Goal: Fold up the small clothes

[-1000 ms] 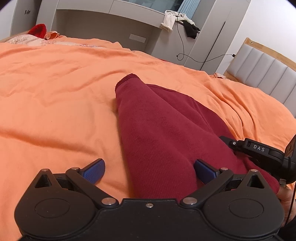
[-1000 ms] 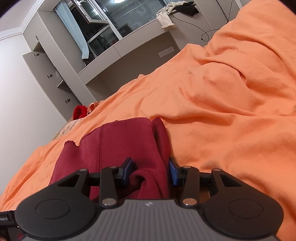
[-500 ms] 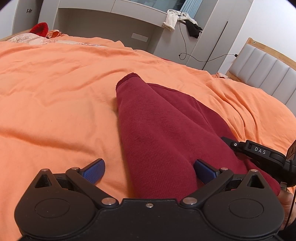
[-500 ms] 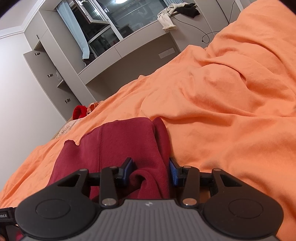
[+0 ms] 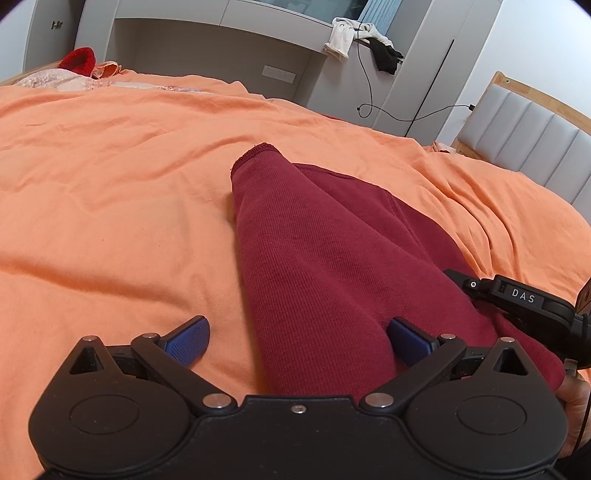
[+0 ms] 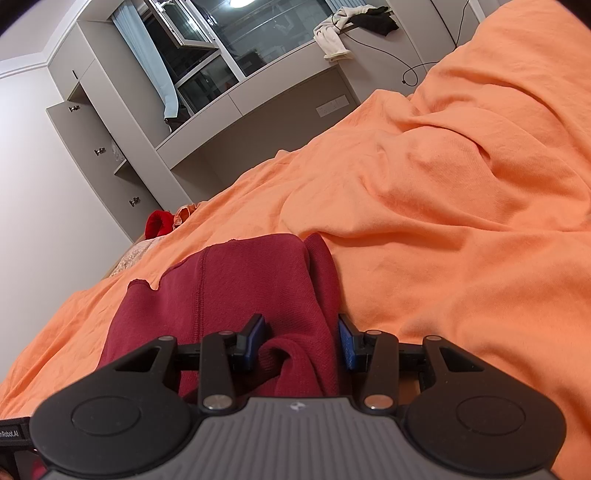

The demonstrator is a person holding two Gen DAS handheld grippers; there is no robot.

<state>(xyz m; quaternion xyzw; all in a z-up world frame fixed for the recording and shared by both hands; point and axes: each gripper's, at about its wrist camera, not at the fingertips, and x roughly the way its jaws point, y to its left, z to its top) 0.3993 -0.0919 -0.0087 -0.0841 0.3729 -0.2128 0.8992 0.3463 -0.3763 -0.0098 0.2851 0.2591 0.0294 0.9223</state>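
A dark red knitted garment (image 5: 314,240) lies lengthwise on the orange bed cover (image 5: 110,184), folded into a long strip with its hem at the far end. My left gripper (image 5: 299,341) is open wide over its near end. The left pad hovers over the bare cover and the right pad rests against the cloth. In the right wrist view the same garment (image 6: 240,280) bunches up between the blue pads of my right gripper (image 6: 301,341), which is shut on that fold. The right gripper's black body marked DAS (image 5: 517,299) shows at the garment's right edge.
A grey padded headboard (image 5: 535,136) stands at the right. A grey built-in ledge (image 5: 221,48) runs behind the bed, with white and black clothes (image 5: 343,33) and a dangling cable (image 5: 369,107). A bright red item (image 6: 159,227) sits at the far corner. Rumpled cover (image 6: 443,221) spreads all around.
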